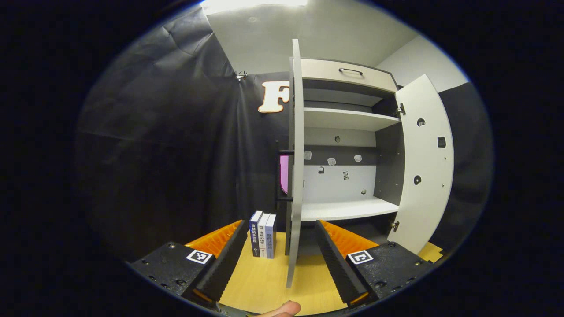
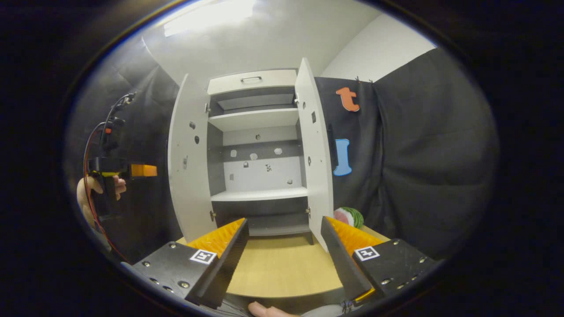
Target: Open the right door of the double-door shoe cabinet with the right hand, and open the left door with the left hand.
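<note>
The white shoe cabinet (image 2: 257, 119) stands on a wooden table with both doors swung open, showing bare shelves. In the left gripper view the left door (image 1: 296, 154) is seen edge-on, its lower end between the wide-apart fingers of my left gripper (image 1: 282, 273), which is open and does not press on it. The right door (image 1: 424, 167) hangs open at the right. In the right gripper view my right gripper (image 2: 284, 264) is open over the table, with the right door (image 2: 315, 154) just inside its right finger (image 2: 343, 259). Left of the left door (image 2: 189, 163), a hand holds the left gripper (image 2: 144, 170).
Three books (image 1: 263, 233) stand upright on the table (image 1: 264, 281) to the left of the cabinet. A watermelon-like slice (image 2: 349, 216) lies behind the right door. A drawer with a handle (image 2: 251, 79) tops the cabinet. Black cloth surrounds the booth.
</note>
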`<action>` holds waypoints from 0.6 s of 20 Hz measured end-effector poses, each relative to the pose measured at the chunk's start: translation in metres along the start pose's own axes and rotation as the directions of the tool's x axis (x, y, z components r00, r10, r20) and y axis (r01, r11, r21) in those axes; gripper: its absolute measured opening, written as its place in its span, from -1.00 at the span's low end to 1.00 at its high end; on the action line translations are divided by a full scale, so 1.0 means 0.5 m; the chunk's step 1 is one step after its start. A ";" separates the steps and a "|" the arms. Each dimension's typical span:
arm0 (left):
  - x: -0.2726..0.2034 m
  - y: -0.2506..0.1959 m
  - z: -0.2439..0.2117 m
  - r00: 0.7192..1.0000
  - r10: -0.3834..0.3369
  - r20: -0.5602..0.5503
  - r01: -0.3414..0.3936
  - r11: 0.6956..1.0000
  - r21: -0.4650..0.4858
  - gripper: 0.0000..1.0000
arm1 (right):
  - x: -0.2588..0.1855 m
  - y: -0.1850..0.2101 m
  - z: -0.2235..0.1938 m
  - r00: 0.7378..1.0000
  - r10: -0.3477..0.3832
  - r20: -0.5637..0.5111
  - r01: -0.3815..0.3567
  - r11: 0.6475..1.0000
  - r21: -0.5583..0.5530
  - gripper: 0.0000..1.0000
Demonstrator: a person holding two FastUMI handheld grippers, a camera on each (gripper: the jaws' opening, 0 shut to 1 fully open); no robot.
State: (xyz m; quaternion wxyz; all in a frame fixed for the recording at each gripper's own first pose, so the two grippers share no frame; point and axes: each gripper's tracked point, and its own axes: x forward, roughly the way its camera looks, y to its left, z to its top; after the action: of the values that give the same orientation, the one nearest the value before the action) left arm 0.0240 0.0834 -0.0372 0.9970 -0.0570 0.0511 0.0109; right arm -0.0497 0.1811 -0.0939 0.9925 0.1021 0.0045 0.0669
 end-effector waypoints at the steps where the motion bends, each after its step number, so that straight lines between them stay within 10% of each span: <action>1: -0.014 -0.015 0.001 1.000 -0.010 0.010 0.011 1.000 -0.011 0.94 | 0.000 -0.006 0.004 1.000 -0.004 0.005 0.004 1.000 0.002 0.96; 12: -0.189 -0.145 -0.028 0.991 -0.075 0.112 0.070 0.997 0.044 0.93 | -0.016 -0.057 0.029 0.998 -0.046 0.036 0.045 0.999 0.016 0.86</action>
State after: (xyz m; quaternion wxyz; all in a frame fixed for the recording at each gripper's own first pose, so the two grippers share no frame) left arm -0.0694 0.0083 -0.0331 0.9990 -0.0382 -0.0076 -0.0231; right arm -0.0536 0.1493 -0.0855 0.9929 0.1109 -0.0108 0.0423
